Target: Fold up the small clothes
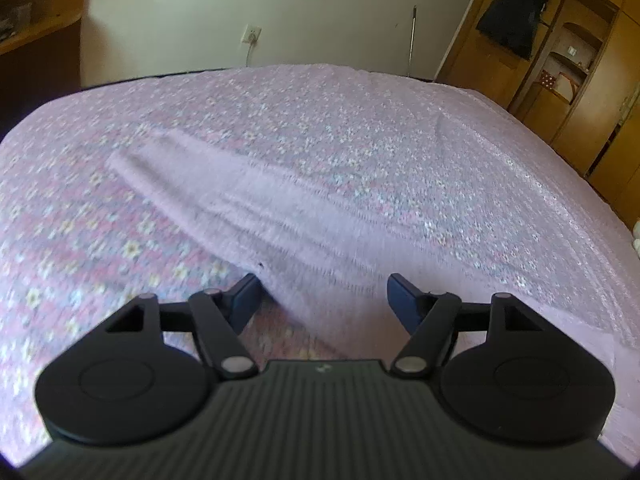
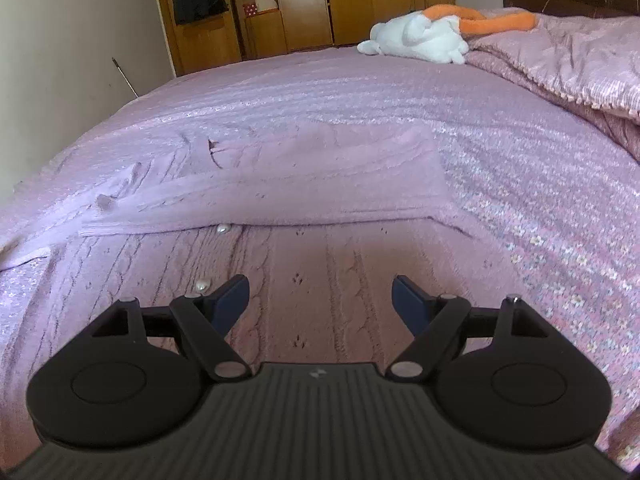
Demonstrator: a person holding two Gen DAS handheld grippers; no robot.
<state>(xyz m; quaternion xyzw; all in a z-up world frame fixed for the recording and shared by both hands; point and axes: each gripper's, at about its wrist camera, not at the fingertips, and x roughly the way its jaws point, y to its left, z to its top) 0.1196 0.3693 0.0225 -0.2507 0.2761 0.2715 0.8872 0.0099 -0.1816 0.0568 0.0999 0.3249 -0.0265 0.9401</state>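
A: Where did the garment lie?

B: A pink knitted cardigan [image 2: 280, 208] lay flat on the floral bedspread [image 2: 560, 240], one sleeve [image 2: 248, 196] folded across its body. Two pearl buttons [image 2: 222, 229] showed along the front edge. In the left wrist view the other sleeve [image 1: 224, 196] stretched away over the bedspread [image 1: 360, 128]; that frame was blurred.

A: Tongs?

B: The left gripper [image 1: 322, 292] stood released, jaws apart over the knit, nothing pinched. The right gripper [image 2: 321, 292] was also released, jaws wide above the cardigan's body.

A: Surroundings?

B: A white plush toy [image 2: 416, 40] sat far up the bed, beside a rumpled quilt [image 2: 568, 68]. A wooden wardrobe [image 2: 304, 4] stood beyond.
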